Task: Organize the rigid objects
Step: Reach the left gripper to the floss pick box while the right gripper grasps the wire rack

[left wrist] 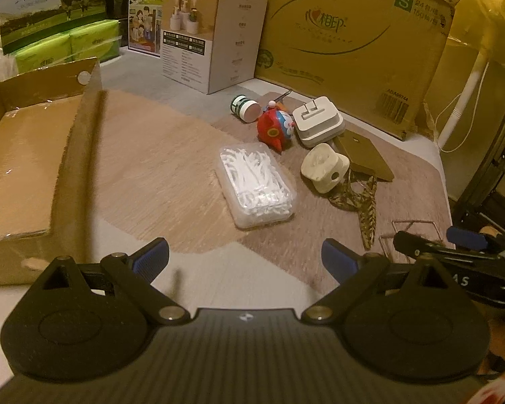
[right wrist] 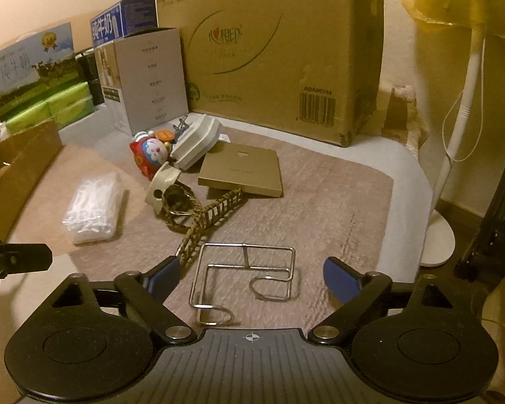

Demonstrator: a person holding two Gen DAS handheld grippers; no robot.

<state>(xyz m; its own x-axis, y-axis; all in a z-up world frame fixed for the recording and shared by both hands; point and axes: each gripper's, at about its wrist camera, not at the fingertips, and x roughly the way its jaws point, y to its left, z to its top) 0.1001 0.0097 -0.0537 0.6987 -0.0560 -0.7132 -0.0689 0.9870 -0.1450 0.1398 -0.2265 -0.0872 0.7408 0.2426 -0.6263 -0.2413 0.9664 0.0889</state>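
Presently, the clear lidded box (left wrist: 257, 187) of white picks lies closed on the table (left wrist: 158, 168); the open cardboard tray (left wrist: 20, 168) beside it holds nothing. Left gripper (left wrist: 245, 259) is spread, empty. Right gripper (right wrist: 249, 277) is spread around the wire rack (right wrist: 245, 276), pads clear.

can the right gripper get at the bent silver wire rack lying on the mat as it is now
Probably yes. The bent silver wire rack lies flat right ahead of the right gripper, whose jaws stand open with nothing between them. The woven straw piece touches only its far left corner.
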